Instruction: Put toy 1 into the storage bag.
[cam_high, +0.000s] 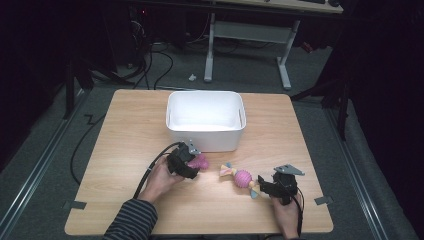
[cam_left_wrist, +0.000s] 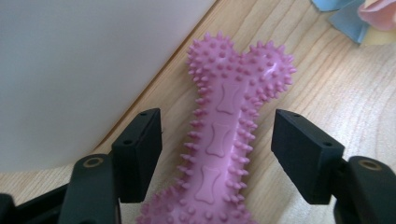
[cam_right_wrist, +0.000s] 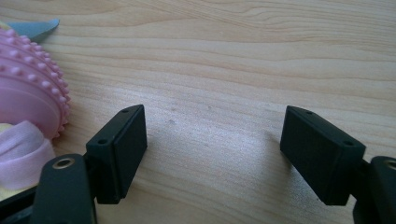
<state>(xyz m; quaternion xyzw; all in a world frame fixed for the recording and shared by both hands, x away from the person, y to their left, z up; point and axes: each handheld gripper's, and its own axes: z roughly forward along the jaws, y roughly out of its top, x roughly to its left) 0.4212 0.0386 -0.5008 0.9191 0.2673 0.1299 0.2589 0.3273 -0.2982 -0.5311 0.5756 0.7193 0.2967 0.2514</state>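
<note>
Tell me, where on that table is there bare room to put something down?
Bare wood flanks the white bin on both sides, and the table's near left corner. It is crowded in front, around the pink bone toy, spiky ball toy and both grippers.

The light wooden table (cam_high: 150, 125) is bright under light from above, and the room around it is dark. The high view looks soft. Both gripper views look sharp, with faint shadows.

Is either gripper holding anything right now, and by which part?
Nothing is held yet. The left gripper straddles the pink spiky bone toy at its shaft, fingers not touching.
</note>
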